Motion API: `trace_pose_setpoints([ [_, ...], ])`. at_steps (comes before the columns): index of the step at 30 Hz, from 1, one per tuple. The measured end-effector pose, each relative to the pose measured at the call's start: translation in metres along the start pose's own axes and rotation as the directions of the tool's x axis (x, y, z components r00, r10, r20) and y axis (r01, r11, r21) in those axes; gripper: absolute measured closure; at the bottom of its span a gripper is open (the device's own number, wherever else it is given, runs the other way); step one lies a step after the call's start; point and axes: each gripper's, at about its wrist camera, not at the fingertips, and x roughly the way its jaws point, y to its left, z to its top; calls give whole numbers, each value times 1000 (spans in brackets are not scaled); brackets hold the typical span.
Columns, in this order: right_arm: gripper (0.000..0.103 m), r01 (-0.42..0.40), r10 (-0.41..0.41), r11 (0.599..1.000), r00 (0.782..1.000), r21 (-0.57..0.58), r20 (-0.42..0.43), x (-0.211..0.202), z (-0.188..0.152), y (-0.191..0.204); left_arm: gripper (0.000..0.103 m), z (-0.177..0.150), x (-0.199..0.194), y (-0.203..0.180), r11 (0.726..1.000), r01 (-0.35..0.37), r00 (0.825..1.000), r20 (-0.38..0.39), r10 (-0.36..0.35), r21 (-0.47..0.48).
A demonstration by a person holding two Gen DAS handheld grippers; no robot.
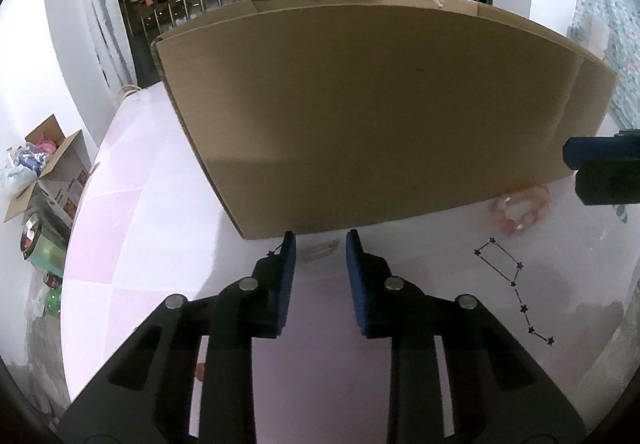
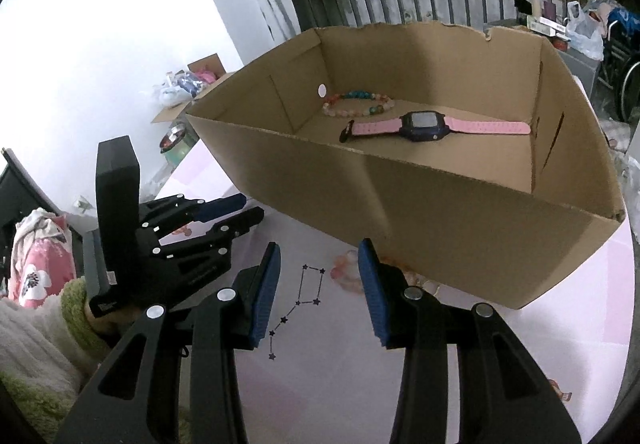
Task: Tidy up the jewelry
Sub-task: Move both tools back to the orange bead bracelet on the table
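Note:
A brown cardboard box (image 1: 380,115) stands on the pink table just beyond both grippers. In the right wrist view the box (image 2: 460,219) is open on top and holds a pink watch (image 2: 424,125) and a coloured bead bracelet (image 2: 360,103). A pale peach bead bracelet (image 2: 346,272) lies on the table against the box's near wall, between the tips of my open right gripper (image 2: 320,260); it also shows as the peach bracelet (image 1: 520,209). My left gripper (image 1: 321,244) stands narrowly open, with a small silvery item (image 1: 320,252) on the cloth between its tips and no pad touching it.
The cloth bears a printed star figure (image 1: 516,284). My left gripper (image 2: 250,207) and right gripper (image 1: 572,167) sit close side by side. A fluffy sleeve (image 2: 40,344) is at lower left. An open carton of bags (image 1: 44,171) and a green tin (image 1: 40,248) stand beyond the table's left edge.

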Motion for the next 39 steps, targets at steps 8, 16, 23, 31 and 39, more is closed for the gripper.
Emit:
trace_pose_setpoints([
  [8, 63, 6, -6, 1000, 1000, 4, 4, -3, 0, -3, 101, 6, 0, -16, 995, 10, 1000, -16, -8, 100],
  [16, 63, 19, -19, 999, 1000, 26, 11, -7, -2, -11, 103, 6, -5, -22, 989, 7, 1000, -27, -3, 147],
  [23, 63, 28, -28, 999, 1000, 33, 7, -8, -3, -14, 103, -3, -17, -26, 986, 22, 999, -51, -14, 164],
  [31, 63, 3, -3, 1000, 1000, 23, 22, -1, 5, -7, 85, 7, -17, -21, 992, -8, 1000, -10, 10, 125],
  [39, 63, 24, -25, 999, 999, 28, 34, 7, 9, -5, 79, 11, -12, -19, 991, 11, 1000, -9, -10, 130],
])
